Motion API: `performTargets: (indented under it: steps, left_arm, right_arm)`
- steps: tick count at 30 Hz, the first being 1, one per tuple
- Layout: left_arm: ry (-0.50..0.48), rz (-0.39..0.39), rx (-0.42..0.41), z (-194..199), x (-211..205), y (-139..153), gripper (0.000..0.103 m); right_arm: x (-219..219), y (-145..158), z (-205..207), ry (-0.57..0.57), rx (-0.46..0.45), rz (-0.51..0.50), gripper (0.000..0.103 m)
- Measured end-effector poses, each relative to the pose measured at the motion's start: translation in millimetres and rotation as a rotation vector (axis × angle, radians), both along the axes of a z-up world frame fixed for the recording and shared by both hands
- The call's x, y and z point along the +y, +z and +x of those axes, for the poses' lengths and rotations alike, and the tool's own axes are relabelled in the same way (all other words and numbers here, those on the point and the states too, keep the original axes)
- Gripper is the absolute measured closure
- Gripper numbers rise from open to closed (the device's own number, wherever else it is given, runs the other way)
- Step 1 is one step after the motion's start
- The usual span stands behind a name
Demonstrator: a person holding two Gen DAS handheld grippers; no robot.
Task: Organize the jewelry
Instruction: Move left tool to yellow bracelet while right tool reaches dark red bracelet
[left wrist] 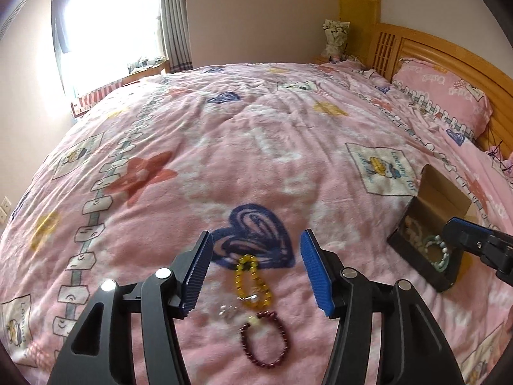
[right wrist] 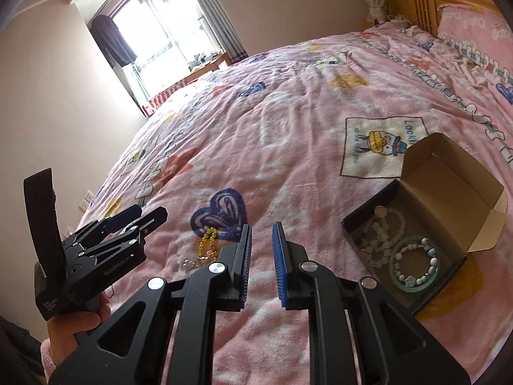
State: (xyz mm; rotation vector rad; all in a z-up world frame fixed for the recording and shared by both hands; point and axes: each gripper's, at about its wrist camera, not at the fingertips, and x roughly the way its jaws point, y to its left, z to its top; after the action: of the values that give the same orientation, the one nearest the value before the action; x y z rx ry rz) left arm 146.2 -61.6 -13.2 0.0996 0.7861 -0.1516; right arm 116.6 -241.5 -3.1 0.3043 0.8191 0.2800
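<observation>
while your left gripper (left wrist: 256, 266) hangs wide open over the amber bracelet (left wrist: 251, 280) on the blanket (left wrist: 224, 147), the red bracelet (left wrist: 264, 340) lies nearer. your right gripper (right wrist: 261, 264), jaws narrow and empty, sits beside the box (right wrist: 449, 189) of bracelets.

**Item count**

On the pink fleece bedspread (left wrist: 224, 147): 1 yellow amber-bead bracelet (left wrist: 251, 280), 1 dark red bead bracelet (left wrist: 264, 340), 1 small silvery piece (left wrist: 226, 311), blurred. 1 open black cardboard box (right wrist: 449, 192) with several pale bead bracelets (right wrist: 381, 234), exact count unclear, plus 1 green ring bangle (right wrist: 413, 264). 2 black claws: left claw (left wrist: 256, 269), right claw (right wrist: 261, 263).
</observation>
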Motion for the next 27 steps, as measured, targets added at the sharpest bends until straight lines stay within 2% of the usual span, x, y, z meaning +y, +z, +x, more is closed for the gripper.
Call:
performTargets:
  steps: [3, 8, 16, 21, 27]
  left_arm:
    - [0.022, 0.028, 0.042, 0.2, 19.3, -14.6, 0.045]
    - [0.027, 0.053, 0.154, 1.0, 43.0, -50.2, 0.045]
    - [0.029, -0.055, 0.269, 1.8, 65.7, -88.4, 0.045]
    - [0.041, -0.105, 0.288, 6.9, 70.3, -96.5, 0.045]
    - [0.050, -0.142, 0.305, 16.4, 67.1, -105.5, 0.045]
  right_arm:
    - [19.4, -6.8, 1.6, 0.027, 0.020, -0.007, 0.079]
    - [53.0, -23.7, 7.9, 0.074, 0.068, -0.040, 0.079]
    - [83.1, -46.4, 21.0, 0.097, 0.128, -0.042, 0.079]
    - [96.5, -71.0, 26.0, 0.121, 0.191, -0.070, 0.078]
    - [106.1, -102.0, 30.1, 0.172, 0.286, -0.045, 0.078]
